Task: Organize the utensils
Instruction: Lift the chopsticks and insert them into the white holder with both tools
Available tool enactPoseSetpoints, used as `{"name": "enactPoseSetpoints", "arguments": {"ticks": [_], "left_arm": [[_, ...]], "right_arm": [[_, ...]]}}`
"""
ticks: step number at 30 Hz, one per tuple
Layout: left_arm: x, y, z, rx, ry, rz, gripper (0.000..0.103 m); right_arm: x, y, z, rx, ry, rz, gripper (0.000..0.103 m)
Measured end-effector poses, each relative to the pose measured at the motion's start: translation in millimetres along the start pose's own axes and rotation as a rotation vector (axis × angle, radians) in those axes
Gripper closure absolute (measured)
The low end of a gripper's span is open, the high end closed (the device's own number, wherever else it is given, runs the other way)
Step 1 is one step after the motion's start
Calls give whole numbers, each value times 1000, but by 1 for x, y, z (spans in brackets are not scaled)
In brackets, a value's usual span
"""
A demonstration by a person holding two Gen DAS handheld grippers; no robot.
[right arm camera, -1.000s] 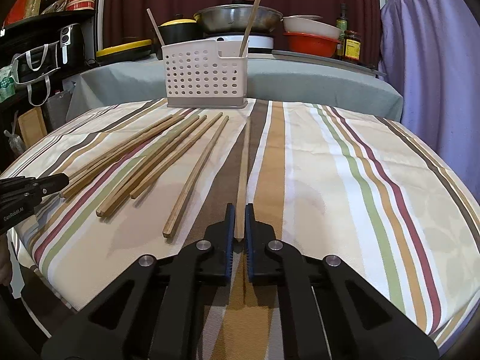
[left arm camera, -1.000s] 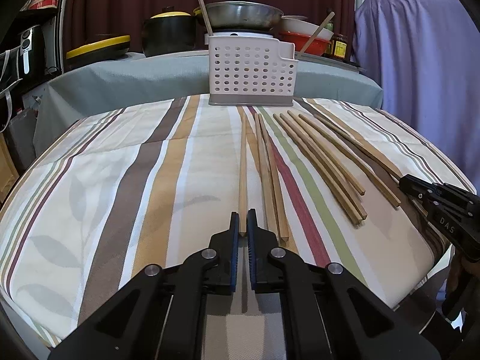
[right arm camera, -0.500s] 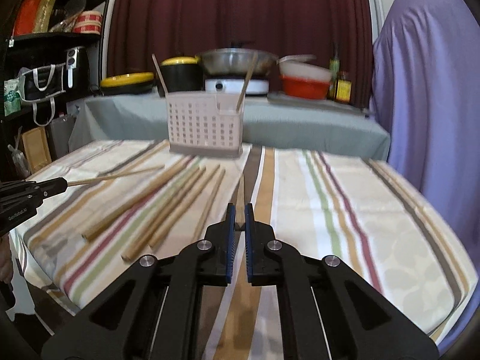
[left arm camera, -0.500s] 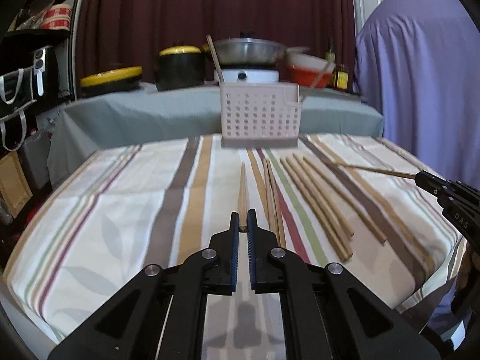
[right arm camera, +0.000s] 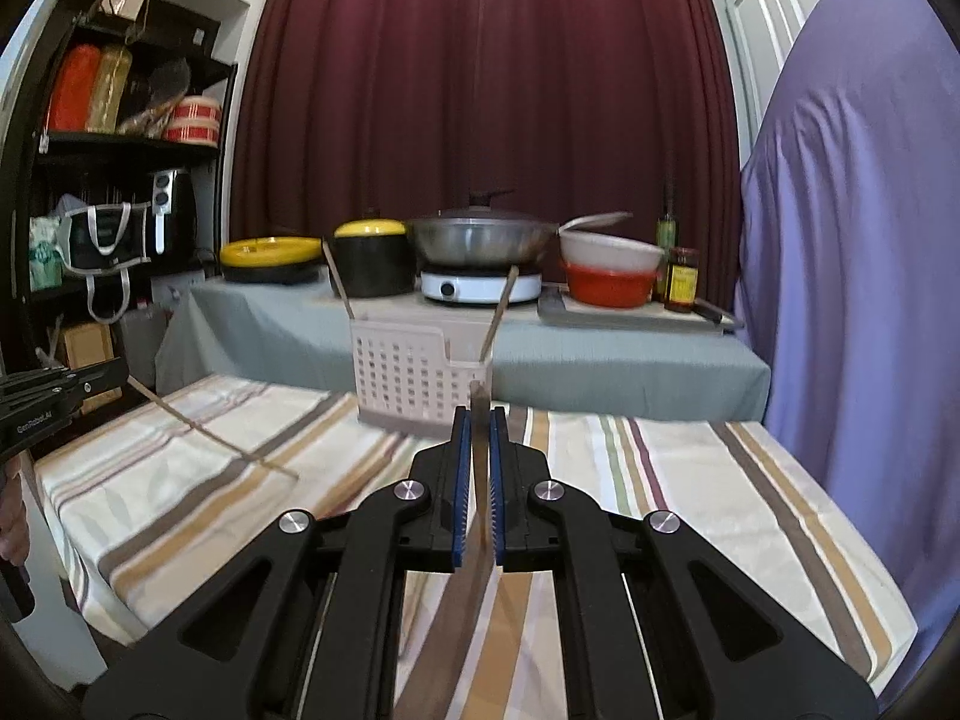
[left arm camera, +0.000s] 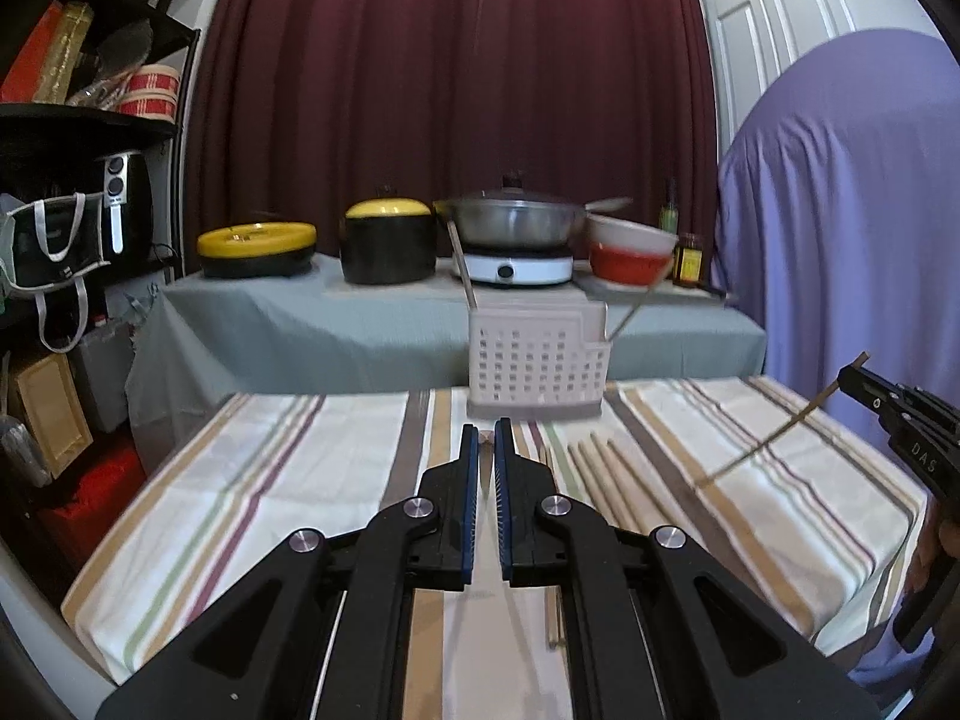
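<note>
Maroon curtain [left arm camera: 456, 90] backs our striped table [left arm camera: 270, 480]. Left view: our left gripper [left arm camera: 486, 450] pinches one chopstick [left arm camera: 485, 437] above the cloth, loose chopsticks [left arm camera: 606, 474] beside it, basket [left arm camera: 537, 360] beyond. Right view: our right gripper [right arm camera: 478, 438] clamps another chopstick [right arm camera: 471, 540], tilted, before the basket [right arm camera: 414, 378].

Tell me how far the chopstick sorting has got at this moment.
Early. Done: two chopsticks already stand in the caddy. In hand: the left gripper and the right gripper are each shut on one chopstick, lifted off the table. Left: a row of chopsticks lies on the cloth.
</note>
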State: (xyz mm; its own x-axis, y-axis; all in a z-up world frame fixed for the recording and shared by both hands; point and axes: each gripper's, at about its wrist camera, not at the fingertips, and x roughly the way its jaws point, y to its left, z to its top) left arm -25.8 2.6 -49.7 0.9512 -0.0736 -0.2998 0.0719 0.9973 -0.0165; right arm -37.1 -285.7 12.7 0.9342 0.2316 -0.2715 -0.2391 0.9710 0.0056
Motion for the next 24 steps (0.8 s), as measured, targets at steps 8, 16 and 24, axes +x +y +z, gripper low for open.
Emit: {"name": "enactPoseSetpoints", "arguments": {"ticks": [8,16,24], "left_arm": [[-7,5,27,-29,-19,-10,97],[-4,12,41,-65,12,-21,97],[12,19,60,-77,-5,-39,97]], "right_arm": [[5,-3,21,3,-38,13,97],[15,-3,30,8,-42,23,97],[36,-8,48,28,-63,46,97]]}}
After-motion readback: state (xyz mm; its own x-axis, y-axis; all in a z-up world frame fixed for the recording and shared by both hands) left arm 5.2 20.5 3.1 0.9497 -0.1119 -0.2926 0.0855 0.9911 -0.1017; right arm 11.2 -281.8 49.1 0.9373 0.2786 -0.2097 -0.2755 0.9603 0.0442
